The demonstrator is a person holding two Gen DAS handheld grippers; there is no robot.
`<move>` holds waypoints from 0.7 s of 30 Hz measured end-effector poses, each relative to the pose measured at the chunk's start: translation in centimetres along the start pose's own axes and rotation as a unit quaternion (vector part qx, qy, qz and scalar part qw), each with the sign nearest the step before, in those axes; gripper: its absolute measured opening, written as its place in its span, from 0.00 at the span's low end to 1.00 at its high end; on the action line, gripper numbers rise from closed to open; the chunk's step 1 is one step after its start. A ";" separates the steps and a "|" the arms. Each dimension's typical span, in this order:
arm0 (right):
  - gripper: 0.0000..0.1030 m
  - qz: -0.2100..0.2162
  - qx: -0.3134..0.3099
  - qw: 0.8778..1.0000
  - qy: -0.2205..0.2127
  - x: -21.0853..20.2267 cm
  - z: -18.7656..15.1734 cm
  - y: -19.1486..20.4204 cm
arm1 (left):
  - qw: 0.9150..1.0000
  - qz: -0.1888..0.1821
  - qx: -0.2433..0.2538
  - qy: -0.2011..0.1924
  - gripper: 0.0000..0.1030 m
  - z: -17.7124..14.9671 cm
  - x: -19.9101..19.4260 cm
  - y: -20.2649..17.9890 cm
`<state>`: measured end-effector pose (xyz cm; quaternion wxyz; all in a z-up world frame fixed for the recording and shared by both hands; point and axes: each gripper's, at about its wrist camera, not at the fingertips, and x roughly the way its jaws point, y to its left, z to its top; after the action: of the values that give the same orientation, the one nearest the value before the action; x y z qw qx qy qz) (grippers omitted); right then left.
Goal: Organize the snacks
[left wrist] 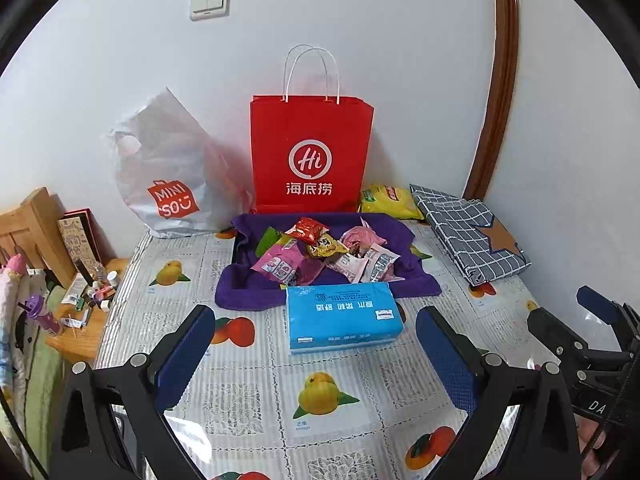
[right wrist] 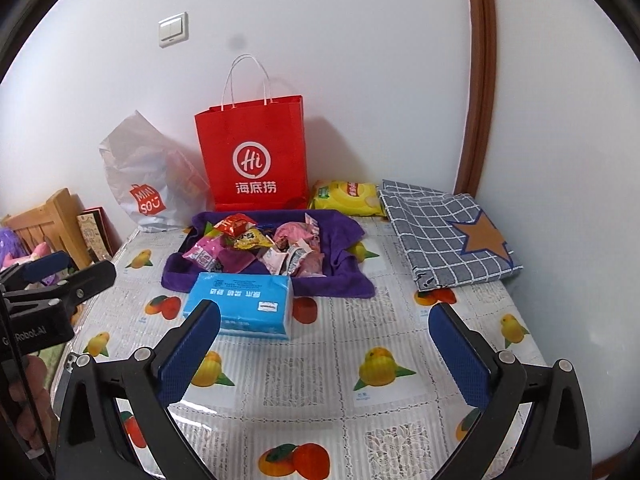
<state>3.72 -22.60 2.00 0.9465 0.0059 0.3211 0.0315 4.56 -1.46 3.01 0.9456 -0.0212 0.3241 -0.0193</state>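
A pile of small wrapped snacks (left wrist: pixel 324 254) lies on a purple towel (left wrist: pixel 240 288) near the back of the table; the pile also shows in the right wrist view (right wrist: pixel 256 250) on the towel (right wrist: pixel 344 276). A red paper bag (left wrist: pixel 310 156) (right wrist: pixel 252 160) stands upright behind it against the wall. A yellow snack pack (left wrist: pixel 390 200) (right wrist: pixel 346 196) lies right of the bag. My left gripper (left wrist: pixel 316 356) is open and empty above the table, short of a blue tissue pack (left wrist: pixel 344 316). My right gripper (right wrist: pixel 324 354) is open and empty, right of the tissue pack (right wrist: pixel 240 304).
A grey Miniso plastic bag (left wrist: pixel 168 176) (right wrist: pixel 144 184) leans on the wall at the left. A folded checked cloth (left wrist: pixel 472 232) (right wrist: pixel 448 236) lies at the right. A wooden side table (left wrist: pixel 80 320) with small bottles stands left of the fruit-print tablecloth (left wrist: pixel 320 400) (right wrist: pixel 320 380).
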 end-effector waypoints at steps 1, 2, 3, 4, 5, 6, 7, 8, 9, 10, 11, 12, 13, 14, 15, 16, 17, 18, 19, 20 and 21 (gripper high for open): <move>1.00 0.001 0.002 1.000 0.000 -0.1 -0.1 -0.1 | 1.000 0.001 0.001 -0.002 0.98 0.0 -0.2 -0.1; 1.00 0.001 0.003 1.000 0.000 -0.1 -0.1 -0.1 | 1.000 0.001 0.002 -0.003 0.98 0.0 -0.3 -0.1; 1.00 0.000 0.003 1.000 0.000 -0.2 -0.2 -0.2 | 1.000 0.002 0.003 -0.004 0.98 0.0 -0.4 -0.2; 1.00 0.000 0.003 1.000 -0.001 -0.3 -0.2 -0.2 | 1.000 0.001 0.003 -0.005 0.98 0.0 -0.5 -0.2; 1.00 0.000 0.004 1.000 -0.002 -0.4 -0.3 -0.3 | 1.000 0.000 0.004 -0.006 0.98 0.0 -0.6 -0.3; 1.00 0.000 0.003 1.000 -0.002 -0.5 -0.3 -0.3 | 1.000 -0.002 0.005 -0.006 0.98 0.0 -0.6 -0.4; 1.00 0.001 0.003 1.000 -0.004 -0.6 -0.3 -0.3 | 1.000 -0.002 0.005 -0.006 0.98 0.0 -0.7 -0.4; 1.00 0.000 0.003 1.000 -0.005 -0.7 -0.3 -0.3 | 1.000 -0.003 0.006 -0.006 0.98 -0.1 -0.7 -0.5; 1.00 0.001 0.003 1.000 -0.007 -0.8 -0.3 -0.3 | 1.000 -0.003 0.006 -0.006 0.98 -0.1 -0.7 -0.6; 1.00 0.001 0.003 1.000 -0.008 -0.9 -0.3 -0.3 | 1.000 -0.003 0.007 -0.006 0.98 -0.1 -0.7 -0.7; 1.00 0.001 0.003 1.000 -0.009 -1.0 -0.3 -0.4 | 1.000 -0.003 0.007 -0.005 0.98 -0.2 -0.7 -0.7; 1.00 0.001 0.003 1.000 -0.010 -1.1 -0.3 -0.4 | 1.000 -0.003 0.007 -0.005 0.98 -0.2 -0.7 -0.7; 1.00 0.001 0.003 1.000 -0.010 -1.2 -0.4 -0.4 | 1.000 -0.004 0.008 -0.005 0.98 -0.2 -0.8 -0.8; 1.00 0.001 0.003 1.000 -0.011 -1.3 -0.4 -0.4 | 1.000 -0.004 0.008 -0.005 0.98 -0.2 -0.8 -0.8; 1.00 0.001 0.003 1.000 -0.012 -1.3 -0.4 -0.4 | 1.000 -0.004 0.008 -0.006 0.98 -0.2 -0.8 -0.8; 1.00 0.001 0.004 1.000 -0.013 -1.4 -0.4 -0.5 | 1.000 -0.003 0.008 -0.006 0.98 -0.2 -0.8 -0.9; 1.00 0.002 0.005 1.000 -0.013 -1.4 -0.4 -0.5 | 1.000 -0.003 0.007 -0.005 0.98 -0.2 -0.8 -0.9; 1.00 0.002 0.005 1.000 -0.013 -1.4 -0.3 -0.5 | 1.000 -0.003 0.007 -0.005 0.98 -0.2 -0.8 -0.9; 1.00 0.003 0.005 1.000 -0.013 -1.3 -0.3 -0.5 | 1.000 -0.003 0.007 -0.005 0.98 -0.2 -0.8 -0.9; 1.00 0.003 0.005 1.000 -0.013 -1.3 -0.3 -0.5 | 1.000 -0.003 0.008 -0.006 0.98 -0.2 -0.8 -0.9; 1.00 0.003 0.004 1.000 -0.014 -1.4 -0.3 -0.5 | 1.000 -0.003 0.008 -0.006 0.98 -0.3 -0.9 -0.9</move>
<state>2.46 -23.22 2.56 0.9508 0.0109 0.3079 0.0331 3.71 -2.33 3.38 0.9477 -0.0146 0.3179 -0.0247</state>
